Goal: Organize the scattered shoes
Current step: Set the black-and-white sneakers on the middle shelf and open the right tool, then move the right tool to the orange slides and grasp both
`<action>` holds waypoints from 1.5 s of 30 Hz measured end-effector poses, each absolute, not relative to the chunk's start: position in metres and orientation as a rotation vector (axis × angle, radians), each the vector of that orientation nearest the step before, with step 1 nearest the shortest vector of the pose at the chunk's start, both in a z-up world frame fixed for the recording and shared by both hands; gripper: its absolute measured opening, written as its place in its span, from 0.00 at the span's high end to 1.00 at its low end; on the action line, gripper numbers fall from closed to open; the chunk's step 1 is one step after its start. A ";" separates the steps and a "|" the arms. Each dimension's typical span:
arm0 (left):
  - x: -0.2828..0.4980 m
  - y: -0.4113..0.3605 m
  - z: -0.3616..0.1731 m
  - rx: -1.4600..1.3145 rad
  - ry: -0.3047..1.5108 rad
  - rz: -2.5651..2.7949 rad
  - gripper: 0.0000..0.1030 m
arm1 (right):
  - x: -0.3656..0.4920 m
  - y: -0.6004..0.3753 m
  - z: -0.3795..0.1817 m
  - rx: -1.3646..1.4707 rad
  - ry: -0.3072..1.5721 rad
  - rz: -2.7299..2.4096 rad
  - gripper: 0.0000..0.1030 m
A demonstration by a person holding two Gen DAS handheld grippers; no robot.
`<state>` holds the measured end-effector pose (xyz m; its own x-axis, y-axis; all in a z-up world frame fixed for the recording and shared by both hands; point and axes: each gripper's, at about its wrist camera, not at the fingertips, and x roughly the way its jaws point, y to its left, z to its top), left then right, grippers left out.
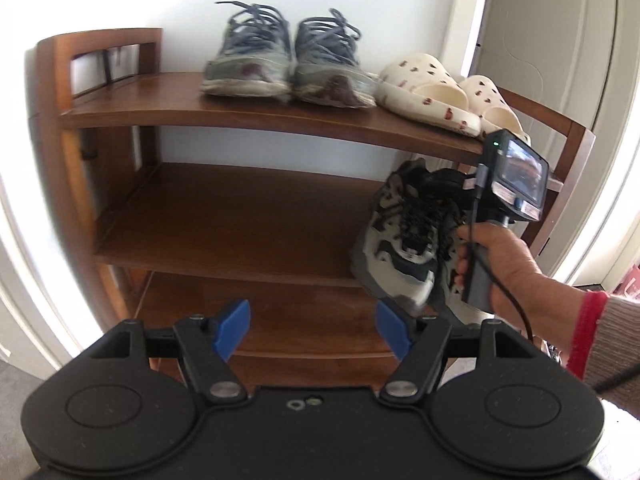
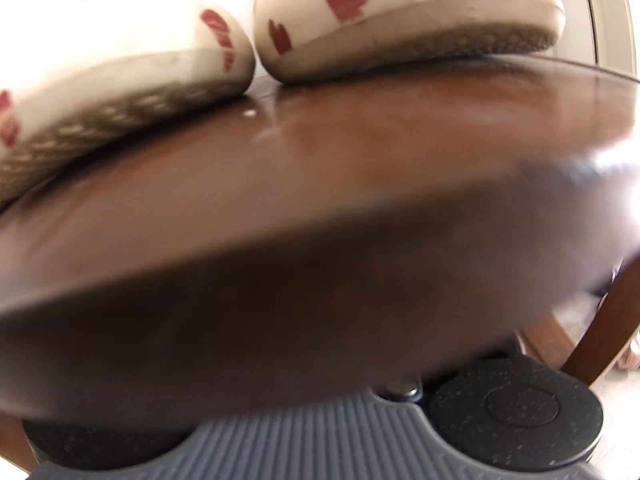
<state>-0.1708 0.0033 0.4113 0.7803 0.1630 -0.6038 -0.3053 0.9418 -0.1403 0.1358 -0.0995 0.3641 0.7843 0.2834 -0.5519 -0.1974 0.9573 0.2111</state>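
A grey and black sneaker (image 1: 400, 256) hangs in the air in front of the right end of the middle shelf (image 1: 240, 208) of a brown wooden shoe rack. My right gripper (image 1: 430, 190), held by a hand (image 1: 504, 264), is shut on its laced top. My left gripper (image 1: 314, 320) stands open and empty before the lowest shelf, its blue pads (image 1: 234, 326) wide apart. In the right wrist view the top shelf's edge (image 2: 320, 240) hides the fingers, and a grey ribbed surface (image 2: 312, 440) lies at the bottom.
On the top shelf stand a pair of blue-grey laced sneakers (image 1: 288, 64) and, to their right, a pair of cream slippers with red marks (image 1: 424, 88) (image 2: 400, 20). A white wall is behind the rack and a door (image 1: 560, 40) at the right.
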 end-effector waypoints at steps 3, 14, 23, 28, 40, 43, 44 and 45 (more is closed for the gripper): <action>-0.164 -0.005 0.406 -0.228 0.637 0.232 0.32 | 0.137 -0.097 0.366 0.112 0.606 0.254 0.49; -0.176 -0.018 0.403 -0.212 0.664 0.183 0.32 | 0.036 -0.142 0.400 0.064 0.475 0.324 0.24; -0.186 -0.008 0.403 -0.198 0.684 0.215 0.29 | -0.022 -0.170 0.369 0.133 0.689 0.461 0.53; -0.168 -0.009 0.392 -0.157 0.719 0.222 0.29 | -0.020 -0.166 0.348 0.145 0.791 0.501 0.57; -0.142 -0.021 0.380 -0.171 0.701 0.220 0.29 | 0.005 -0.183 0.352 0.116 0.799 0.475 0.55; -0.146 -0.022 0.383 -0.187 0.703 0.243 0.29 | -0.018 -0.158 0.350 0.054 0.847 0.643 0.56; -0.146 -0.022 0.384 -0.185 0.702 0.247 0.29 | -0.025 -0.150 0.348 0.048 0.867 0.698 0.56; -0.149 -0.020 0.387 -0.179 0.701 0.261 0.29 | -0.028 -0.143 0.345 0.059 0.873 0.736 0.56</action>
<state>-0.1489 -0.0200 0.3870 0.7340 0.1762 -0.6559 -0.2958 0.9523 -0.0753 -0.0275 -0.1426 0.3450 0.4160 0.6087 -0.6756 -0.5627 0.7559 0.3346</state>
